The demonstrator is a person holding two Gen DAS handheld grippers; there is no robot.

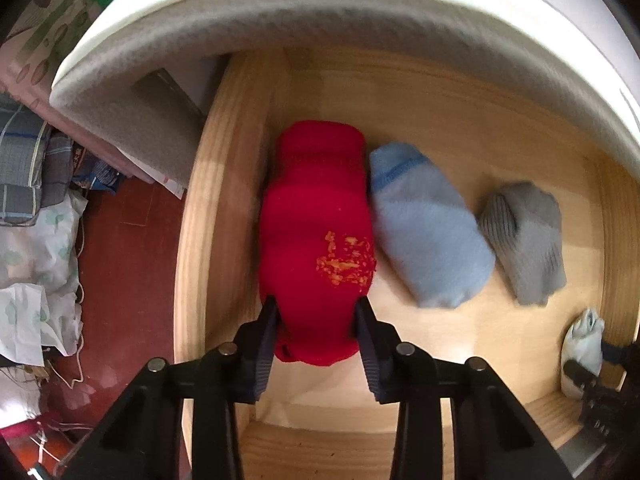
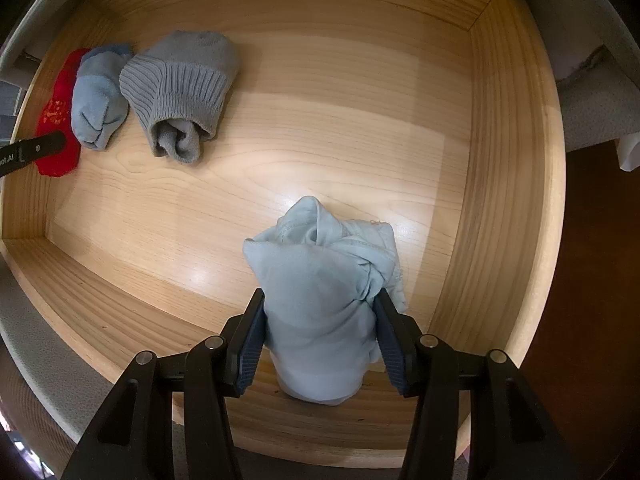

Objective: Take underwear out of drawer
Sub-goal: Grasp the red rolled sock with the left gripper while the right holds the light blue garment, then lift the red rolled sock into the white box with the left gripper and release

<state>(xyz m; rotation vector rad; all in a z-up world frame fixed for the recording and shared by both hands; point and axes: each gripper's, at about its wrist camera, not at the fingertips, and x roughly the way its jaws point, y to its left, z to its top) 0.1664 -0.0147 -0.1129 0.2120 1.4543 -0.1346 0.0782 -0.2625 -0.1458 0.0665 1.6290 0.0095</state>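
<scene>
A wooden drawer (image 1: 224, 160) stands pulled out, and both grippers point down into it. My left gripper (image 1: 316, 308) is shut on the near end of a red rolled bundle with orange print (image 1: 312, 220), which lies against the drawer's left wall. Beside it lie a light blue bundle (image 1: 424, 232) and a grey ribbed bundle (image 1: 524, 240). My right gripper (image 2: 320, 296) is shut on a pale blue crumpled underwear bundle (image 2: 316, 264) near the front right of the drawer (image 2: 500, 160). The right wrist view also shows the red bundle (image 2: 56, 112) with a left finger (image 2: 36, 152) on it.
A white and grey padded edge (image 1: 280, 20) overhangs the back of the drawer. Left of the drawer, on a dark red floor (image 1: 120, 260), lie bags and folded cloth (image 1: 40, 240). Bare drawer bottom (image 2: 320, 120) lies between the two groups of bundles.
</scene>
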